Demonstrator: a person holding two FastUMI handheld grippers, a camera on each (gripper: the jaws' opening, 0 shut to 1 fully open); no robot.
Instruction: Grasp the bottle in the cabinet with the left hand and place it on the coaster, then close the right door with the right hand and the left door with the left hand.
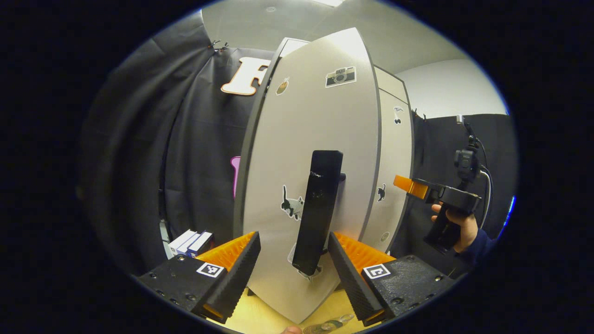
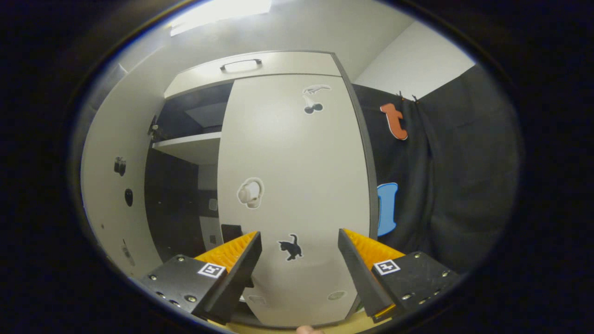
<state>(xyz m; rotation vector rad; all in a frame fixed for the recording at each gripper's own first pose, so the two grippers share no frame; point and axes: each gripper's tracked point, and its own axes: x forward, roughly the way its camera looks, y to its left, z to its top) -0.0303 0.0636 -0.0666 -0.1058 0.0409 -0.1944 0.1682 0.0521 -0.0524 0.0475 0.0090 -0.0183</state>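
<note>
The cabinet's left door [image 1: 301,139] swings out toward me, pale grey with stickers and a long black handle [image 1: 320,208]. My left gripper [image 1: 293,239] is open, and the handle's lower end lies between its orange fingers [image 1: 232,250] without being pressed. Farther right a hand holds my right gripper [image 1: 408,185] in front of the right door [image 1: 394,153]. In the right gripper view the right door [image 2: 297,162] lies flat against the cabinet, with my right gripper [image 2: 299,234] open just before it. The left door [image 2: 111,185] stands open, baring the dark interior [image 2: 181,208] and a white shelf [image 2: 190,146].
A wooden tabletop [image 1: 260,320] lies under the cabinet, with a small glassy round thing [image 1: 325,327] cut off at the bottom edge. Blue and white boxes [image 1: 190,241] sit left of the cabinet. An upper compartment with a handle [image 2: 240,64] tops the cabinet.
</note>
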